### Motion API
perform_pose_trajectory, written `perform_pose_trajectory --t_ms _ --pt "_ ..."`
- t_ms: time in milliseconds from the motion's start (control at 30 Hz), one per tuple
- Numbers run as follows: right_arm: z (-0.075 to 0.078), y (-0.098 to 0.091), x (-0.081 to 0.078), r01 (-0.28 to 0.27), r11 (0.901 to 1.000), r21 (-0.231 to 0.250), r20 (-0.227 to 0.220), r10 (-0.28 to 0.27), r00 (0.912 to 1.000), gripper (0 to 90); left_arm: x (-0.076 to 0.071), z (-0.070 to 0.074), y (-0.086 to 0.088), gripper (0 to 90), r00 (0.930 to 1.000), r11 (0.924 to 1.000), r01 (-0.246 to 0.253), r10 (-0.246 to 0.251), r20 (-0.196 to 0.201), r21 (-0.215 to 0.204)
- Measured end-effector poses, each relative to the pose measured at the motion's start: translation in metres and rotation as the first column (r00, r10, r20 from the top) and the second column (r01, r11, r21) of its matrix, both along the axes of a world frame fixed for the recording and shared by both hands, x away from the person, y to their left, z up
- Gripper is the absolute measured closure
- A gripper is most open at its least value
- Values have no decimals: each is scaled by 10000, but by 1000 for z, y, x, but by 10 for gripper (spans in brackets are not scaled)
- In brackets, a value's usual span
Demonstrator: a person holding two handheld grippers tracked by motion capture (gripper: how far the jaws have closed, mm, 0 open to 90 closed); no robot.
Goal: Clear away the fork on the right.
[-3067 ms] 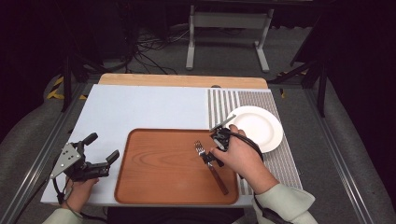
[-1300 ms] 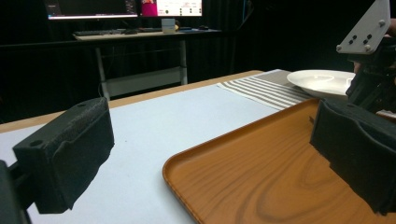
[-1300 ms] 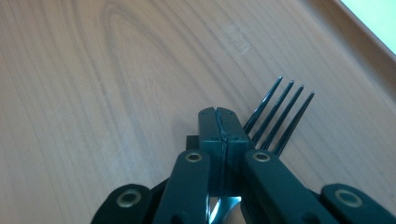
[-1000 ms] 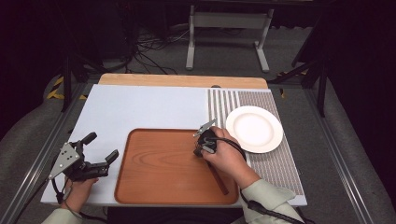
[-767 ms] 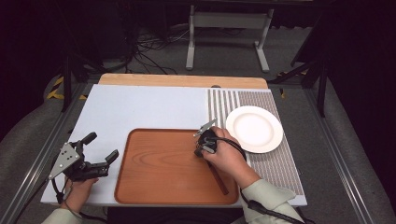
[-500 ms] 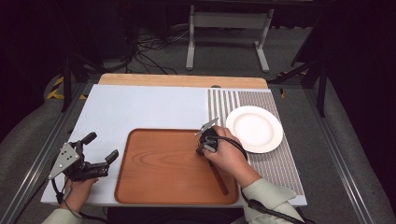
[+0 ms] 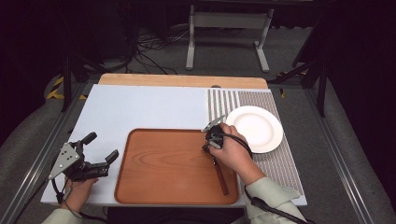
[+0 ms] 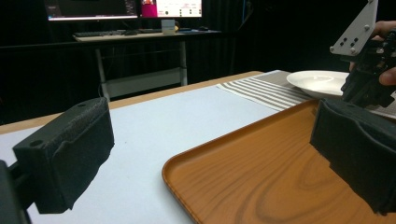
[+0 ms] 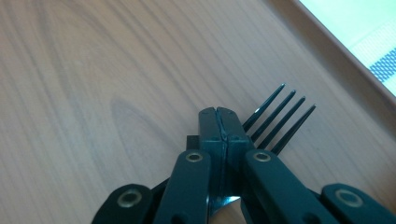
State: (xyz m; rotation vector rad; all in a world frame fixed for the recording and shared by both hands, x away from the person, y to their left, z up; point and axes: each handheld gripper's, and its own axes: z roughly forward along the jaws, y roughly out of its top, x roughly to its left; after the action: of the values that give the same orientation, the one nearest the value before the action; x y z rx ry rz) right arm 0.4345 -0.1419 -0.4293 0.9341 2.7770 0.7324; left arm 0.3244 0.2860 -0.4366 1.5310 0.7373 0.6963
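Note:
A fork with a brown wooden handle (image 7: 221, 178) lies on the right part of the wooden tray (image 7: 163, 186). My right gripper (image 7: 207, 146) points down at the fork's head, the hand covering the tines from above. In the right gripper view the two jaw tips (image 9: 219, 117) are pressed together on the tray (image 9: 93, 70), and the dark tines (image 9: 276, 116) stick out just past them on the right. Whether the fork's neck is clamped lower down is hidden. My left gripper (image 7: 100, 147) rests open on the pale mat left of the tray, with nothing between its pads (image 8: 70, 154).
A white plate (image 7: 254, 128) sits on the striped mat (image 7: 224, 100) right of the tray, close behind the right hand. The pale blue mat (image 7: 140, 107) runs behind and left of the tray. Metal rails edge the table, and a desk frame stands beyond it.
About three seconds ago the right hand was by the plate; it has come left onto the fork's head. Over the last second it has barely shifted. The left gripper has not moved.

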Motion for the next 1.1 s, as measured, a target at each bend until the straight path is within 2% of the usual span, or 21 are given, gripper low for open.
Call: perform_pose_trajectory --t_ms 433,1100 --pt "1 -13 3 467 9988 -160 69 -466 9989 900 0 0 0 2 10000 10000 7 -7 -13 -12" --pt "2 -27 5 874 9957 -297 155 -870 9961 900 0 0 0 2 10000 10000 -4 4 1 -21"
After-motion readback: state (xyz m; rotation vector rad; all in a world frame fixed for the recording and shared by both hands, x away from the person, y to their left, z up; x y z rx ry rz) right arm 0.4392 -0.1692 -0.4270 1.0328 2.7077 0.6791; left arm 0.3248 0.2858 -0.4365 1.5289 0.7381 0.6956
